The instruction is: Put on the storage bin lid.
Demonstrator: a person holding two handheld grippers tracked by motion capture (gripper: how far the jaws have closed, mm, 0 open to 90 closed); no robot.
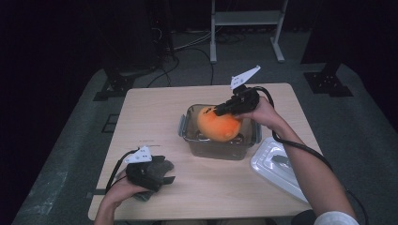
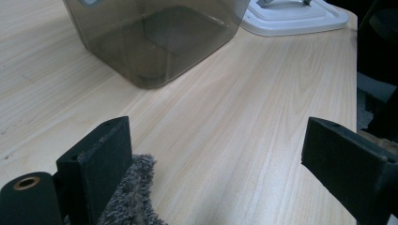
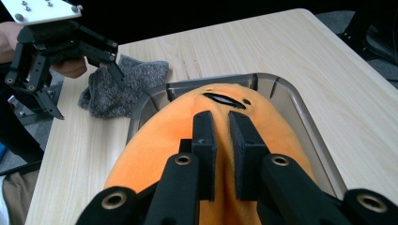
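An orange plush toy with a small dark face sits in the top of a clear smoky plastic container and bulges above its rim. My right gripper comes in from the far right, shut, pinching a fold of the plush between its jaws. At the near left, my left gripper rests low on the table with its jaws wide open. A grey knitted cloth lies under and beside it, its edge against the inner face of one jaw.
The container's white lid lies flat on the table's near right corner, also the lid beyond the container wall. Bare wooden table lies left of the container. Dark floor, cables and a metal stand lie beyond the far edge.
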